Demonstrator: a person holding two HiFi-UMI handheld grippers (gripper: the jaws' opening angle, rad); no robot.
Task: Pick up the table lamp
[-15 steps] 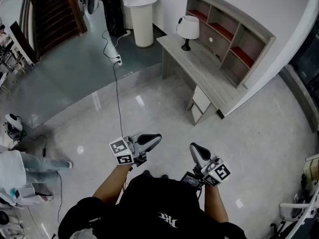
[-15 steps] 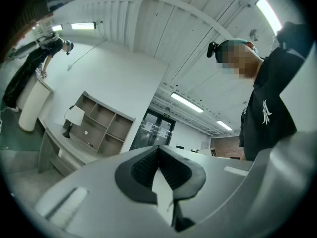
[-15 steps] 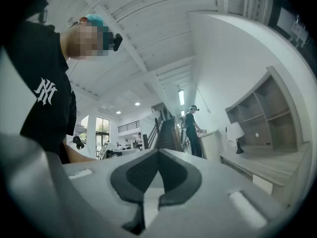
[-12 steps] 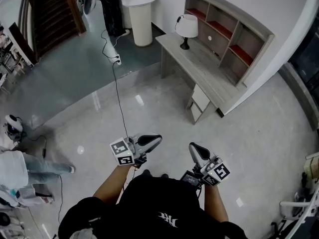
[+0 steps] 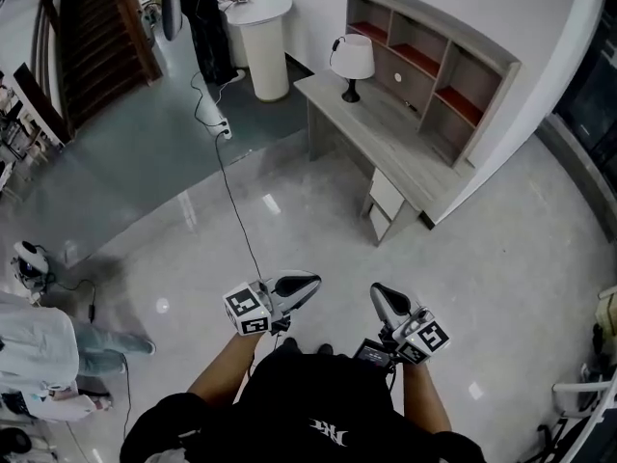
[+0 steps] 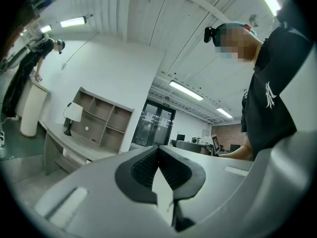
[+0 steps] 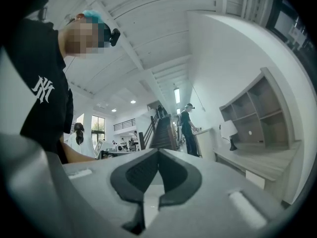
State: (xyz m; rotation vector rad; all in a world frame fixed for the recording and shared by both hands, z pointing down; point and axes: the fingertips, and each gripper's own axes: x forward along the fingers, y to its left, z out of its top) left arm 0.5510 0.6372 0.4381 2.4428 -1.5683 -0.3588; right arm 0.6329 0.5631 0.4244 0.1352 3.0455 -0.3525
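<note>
You hold both tools low in front of your body, side by side and apart from each other, aimed across the glossy floor. Your left hand-held gripper has its jaws pressed together with nothing between them. Your right hand-held gripper is the same: jaws together and empty.

The lamp is well apart from both of them, across the open floor. It stands upright on the grey wooden surface, at that surface's far left end. It has a white shade on a dark stem and a dark base. Just behind it rises the shelf unit that sits along the back of the surface against the white wall, and the lamp is in front of that unit's left end. In your left gripper view the lamp shows small at the left, and in your right gripper view it shows small at the right.

To the left of the surface stands a round white pedestal with a person in dark clothes beside it. A thin cable runs from there across the floor towards you. Another person in light clothes is at the left edge of the head view.
</note>
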